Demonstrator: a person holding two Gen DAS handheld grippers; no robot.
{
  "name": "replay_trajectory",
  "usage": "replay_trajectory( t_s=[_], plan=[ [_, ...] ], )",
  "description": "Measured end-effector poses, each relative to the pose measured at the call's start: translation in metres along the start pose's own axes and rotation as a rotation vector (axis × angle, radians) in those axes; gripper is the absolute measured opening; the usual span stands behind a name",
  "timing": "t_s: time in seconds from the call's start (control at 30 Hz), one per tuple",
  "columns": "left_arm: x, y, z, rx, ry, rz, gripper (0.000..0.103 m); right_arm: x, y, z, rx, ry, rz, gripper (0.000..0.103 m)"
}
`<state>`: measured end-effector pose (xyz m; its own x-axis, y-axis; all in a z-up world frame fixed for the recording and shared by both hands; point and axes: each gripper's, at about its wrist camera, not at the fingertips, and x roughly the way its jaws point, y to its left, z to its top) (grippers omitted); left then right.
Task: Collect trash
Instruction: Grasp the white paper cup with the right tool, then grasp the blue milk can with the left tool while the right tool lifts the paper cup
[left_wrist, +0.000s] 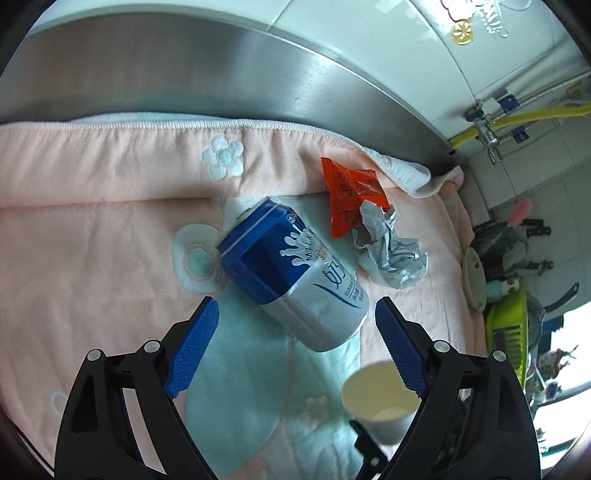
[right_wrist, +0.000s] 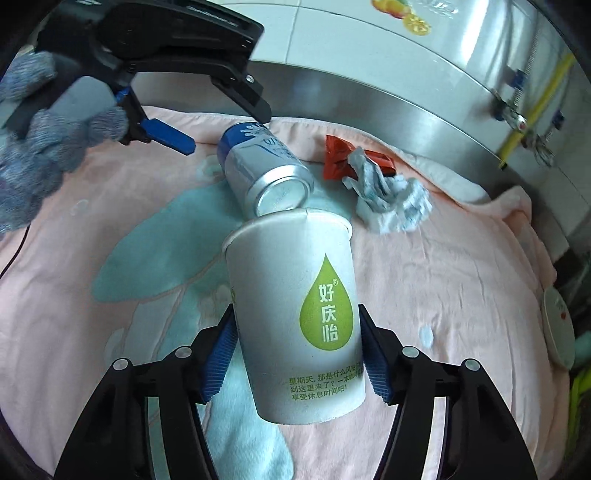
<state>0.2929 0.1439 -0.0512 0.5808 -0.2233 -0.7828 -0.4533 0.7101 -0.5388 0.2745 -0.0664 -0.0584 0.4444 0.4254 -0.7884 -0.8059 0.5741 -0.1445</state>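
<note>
A blue-and-white milk can (left_wrist: 295, 273) lies on its side on the pink quilted cloth (left_wrist: 92, 229). Right of it a crumpled grey paper wad (left_wrist: 391, 254) overlaps an orange snack wrapper (left_wrist: 347, 195). The white paper cup (right_wrist: 295, 317) sits nearer, between the right gripper (right_wrist: 297, 354) fingers.

surface: pink blanket (left_wrist: 92, 240) | on it: milk can (left_wrist: 291, 273), orange wrapper (left_wrist: 351, 195), crumpled tissue (left_wrist: 391, 254)

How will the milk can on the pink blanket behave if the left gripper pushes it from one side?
The milk can lies on its side, so it will probably roll rather than slide. The soft blanket may slow it. Its smooth metal wall looks slippery, so the open left gripper should close squarely across it.
</note>
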Motion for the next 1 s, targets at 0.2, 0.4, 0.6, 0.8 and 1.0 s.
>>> replay_trajectory(
  t_s=[0.2,0.4,0.6,0.8,1.0],
  plan=[
    [0.019,-0.014,0.002,-0.065,-0.004,0.040,0.086,-0.029,-0.011,-0.026,0.096,-0.046,-0.017,0.060],
    [0.038,-0.024,0.005,-0.138,-0.024,0.115,0.086,-0.050,-0.019,-0.056,0.162,-0.067,-0.014,0.060],
    [0.052,-0.021,0.010,-0.214,-0.029,0.176,0.086,-0.058,-0.025,-0.077,0.202,-0.071,-0.022,0.060],
    [0.057,-0.020,0.008,-0.219,-0.025,0.187,0.078,-0.065,-0.028,-0.089,0.253,-0.086,-0.026,0.060],
    [0.042,-0.018,0.002,-0.163,-0.045,0.156,0.077,-0.080,-0.025,-0.101,0.303,-0.105,-0.050,0.060]
  ],
)
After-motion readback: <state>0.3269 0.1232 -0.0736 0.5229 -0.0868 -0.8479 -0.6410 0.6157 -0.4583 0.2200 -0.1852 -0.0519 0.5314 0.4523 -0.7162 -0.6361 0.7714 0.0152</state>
